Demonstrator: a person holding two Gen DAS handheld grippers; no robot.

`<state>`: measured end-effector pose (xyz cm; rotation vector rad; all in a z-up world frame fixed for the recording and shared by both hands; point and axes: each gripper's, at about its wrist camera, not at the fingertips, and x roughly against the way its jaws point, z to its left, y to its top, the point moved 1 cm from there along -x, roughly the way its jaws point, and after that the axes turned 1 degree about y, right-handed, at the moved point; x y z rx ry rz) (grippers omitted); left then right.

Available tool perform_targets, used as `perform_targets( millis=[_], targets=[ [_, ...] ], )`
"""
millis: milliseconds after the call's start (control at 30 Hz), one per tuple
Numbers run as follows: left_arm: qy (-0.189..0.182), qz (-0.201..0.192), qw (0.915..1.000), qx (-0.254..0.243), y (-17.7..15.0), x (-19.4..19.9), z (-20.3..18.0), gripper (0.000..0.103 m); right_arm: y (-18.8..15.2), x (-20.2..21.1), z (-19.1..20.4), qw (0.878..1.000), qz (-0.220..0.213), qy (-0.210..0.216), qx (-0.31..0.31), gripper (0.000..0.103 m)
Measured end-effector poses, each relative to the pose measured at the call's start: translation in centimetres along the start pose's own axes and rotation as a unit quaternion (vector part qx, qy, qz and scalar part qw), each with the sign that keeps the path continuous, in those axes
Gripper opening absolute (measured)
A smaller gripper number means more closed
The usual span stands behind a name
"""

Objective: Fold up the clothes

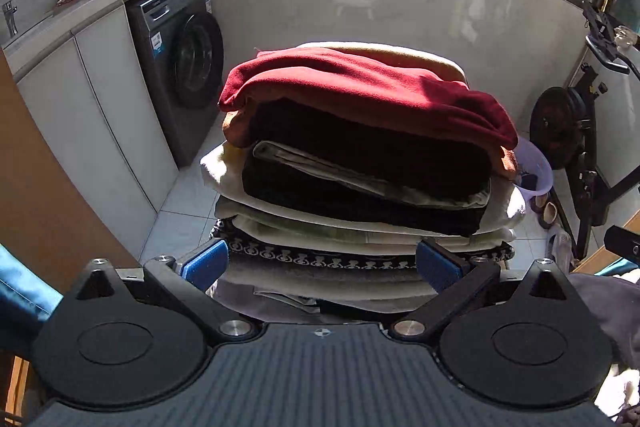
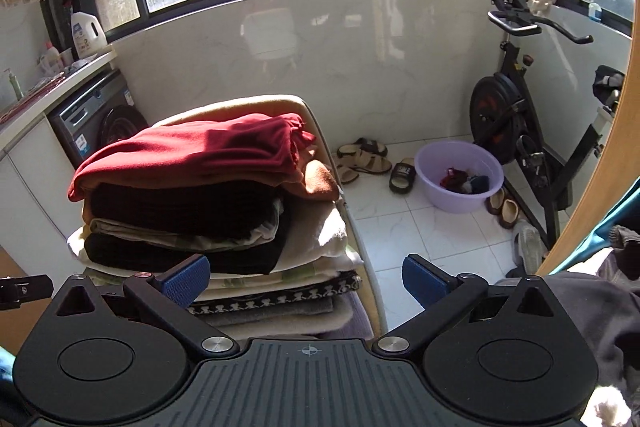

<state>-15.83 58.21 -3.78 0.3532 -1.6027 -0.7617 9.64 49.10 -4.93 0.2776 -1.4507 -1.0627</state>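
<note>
A tall stack of folded clothes [image 1: 360,187] sits on a chair, with a dark red garment [image 1: 360,87] on top, black and cream pieces under it and a black patterned one [image 1: 340,259] low down. The stack also shows in the right wrist view [image 2: 200,211], red garment [image 2: 192,151] on top. My left gripper [image 1: 320,263] is open and empty, its blue pads either side of the stack's lower front. My right gripper [image 2: 306,277] is open and empty, in front of the stack's right edge. A grey garment [image 2: 592,307] lies at the right.
A washing machine [image 1: 180,63] stands under a counter at the left. An exercise bike [image 2: 520,115] stands at the right, with a purple basin [image 2: 460,175] of small items and several slippers [image 2: 368,159] on the tiled floor. A wooden edge [image 2: 592,147] curves along the right.
</note>
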Motion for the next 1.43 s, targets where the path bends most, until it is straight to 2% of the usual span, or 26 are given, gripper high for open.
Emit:
perform_targets(
  millis=[267,533,900,1100,1200,1433],
  targets=[
    [0.011,0.006,0.9999,-0.004,-5.0,4.7,-1.6,0.102,-4.5,4.6,-2.0,1.000,0.021,0.017,0.009,0.102],
    [0.024,0.006,0.9995,-0.017,-8.2,7.9,-2.4,0.102,-8.1,8.2,-0.9,0.999,0.038,0.030,0.021,0.102],
    [-0.009,0.068,0.9976,-0.004,-12.6,7.9,-1.4,0.102,-12.6,10.4,1.4,0.997,0.067,0.020,0.013,0.102],
    [-0.007,0.087,0.9959,0.026,-13.4,8.1,0.9,0.102,-13.1,11.4,3.0,0.998,0.064,0.012,0.023,0.102],
    [-0.005,0.083,0.9964,0.018,-13.5,8.4,1.1,0.102,-13.2,11.8,3.5,0.998,0.061,0.009,0.024,0.102],
    [-0.012,0.037,0.9992,-0.012,-13.0,9.6,0.7,0.102,-13.5,12.4,3.8,0.998,0.055,-0.001,0.016,0.102]
  ],
)
